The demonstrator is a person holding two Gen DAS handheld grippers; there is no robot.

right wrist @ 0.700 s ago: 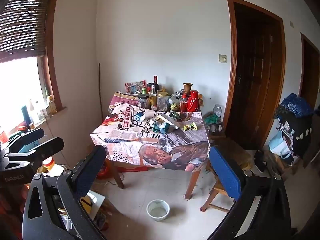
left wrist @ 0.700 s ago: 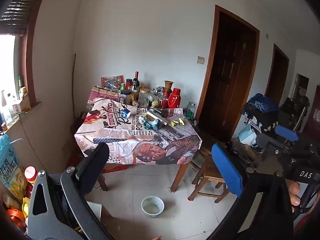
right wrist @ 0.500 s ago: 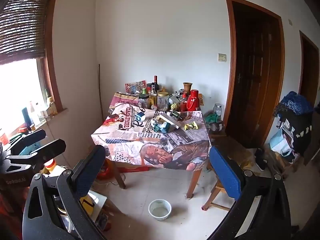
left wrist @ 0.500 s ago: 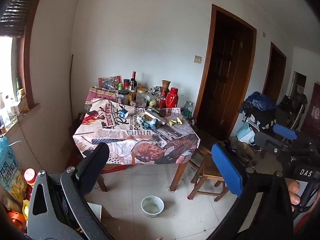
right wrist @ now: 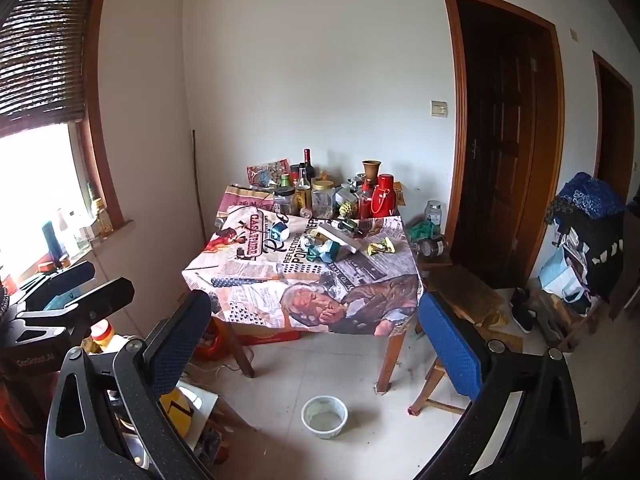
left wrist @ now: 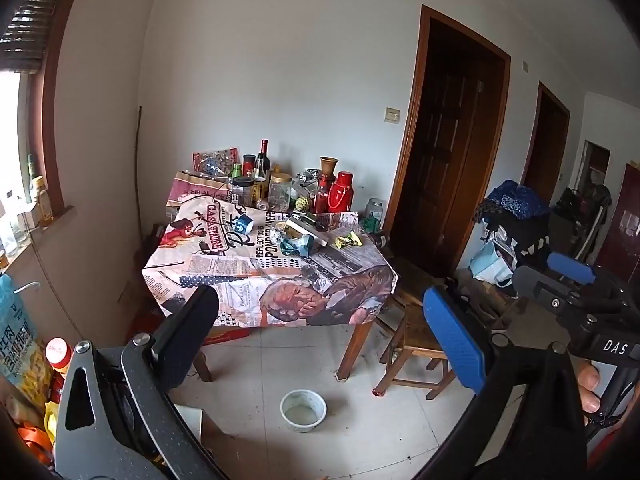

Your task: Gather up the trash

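A table point(left wrist: 224, 268) point(right wrist: 248, 276) with a printed newspaper-style cloth stands across the room. On it lie crumpled wrappers: a teal one point(left wrist: 294, 245) point(right wrist: 326, 251), a yellow-green one point(left wrist: 349, 239) point(right wrist: 381, 246) and a silvery one point(left wrist: 277, 234). My left gripper point(left wrist: 320, 336) is open and empty, far from the table. My right gripper point(right wrist: 316, 336) is open and empty, also far back. The right gripper also shows at the right of the left wrist view point(left wrist: 576, 280); the left gripper shows at the left of the right wrist view point(right wrist: 68, 292).
Bottles, jars and a red thermos point(left wrist: 343, 196) point(right wrist: 385, 201) crowd the table's far side. A white bowl point(left wrist: 303, 410) point(right wrist: 324, 416) sits on the tiled floor. A wooden stool point(left wrist: 416, 344) stands right of the table. Clutter lies at the left wall; dark doors point(right wrist: 500, 152) on the right.
Both views have drifted slightly: the table sits a little further left and higher in the left wrist view. Both grippers stay open and empty.
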